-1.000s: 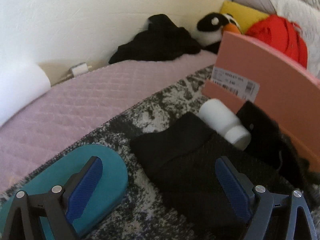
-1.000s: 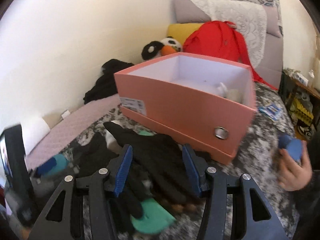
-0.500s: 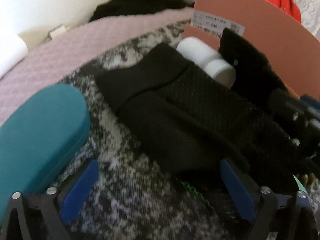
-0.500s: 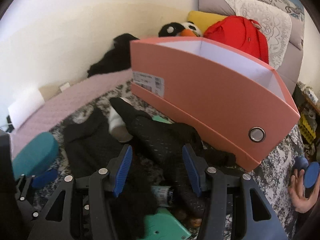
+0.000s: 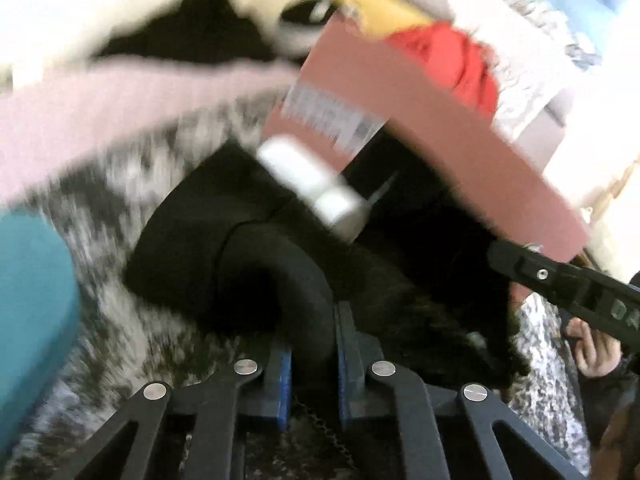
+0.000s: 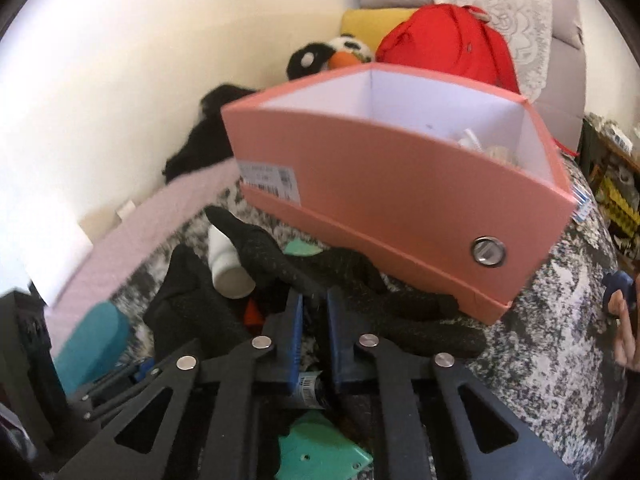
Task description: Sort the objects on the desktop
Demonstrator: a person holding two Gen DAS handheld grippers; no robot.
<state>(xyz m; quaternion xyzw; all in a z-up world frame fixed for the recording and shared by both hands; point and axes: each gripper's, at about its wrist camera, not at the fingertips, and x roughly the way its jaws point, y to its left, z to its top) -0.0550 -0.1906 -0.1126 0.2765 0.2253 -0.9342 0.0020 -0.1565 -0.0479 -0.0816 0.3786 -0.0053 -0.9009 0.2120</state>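
Observation:
My left gripper [image 5: 310,344] is shut on a fold of a black knit cloth [image 5: 240,248] that lies on the mottled grey blanket [image 5: 120,344]. My right gripper [image 6: 314,320] is shut on a black speckled glove [image 6: 360,280], which stretches in front of the pink box [image 6: 400,184]. A white bottle [image 6: 228,264] lies on its side between the two black pieces, also visible as the bottle [image 5: 308,178] in the blurred left wrist view. The pink box [image 5: 420,140] stands open, with small white things in its far corner.
A teal case [image 6: 92,336] lies left on the blanket; a mint-green item [image 6: 320,448] and a small barcoded tube [image 6: 308,388] sit under my right gripper. A red bag [image 6: 444,44], plush penguin [image 6: 320,54] and pillows lie behind. A hand [image 5: 596,352] shows right.
Both grippers went from open to shut: the left one closed on the black cloth, the right one on the black glove. The left view has swung and is now blurred.

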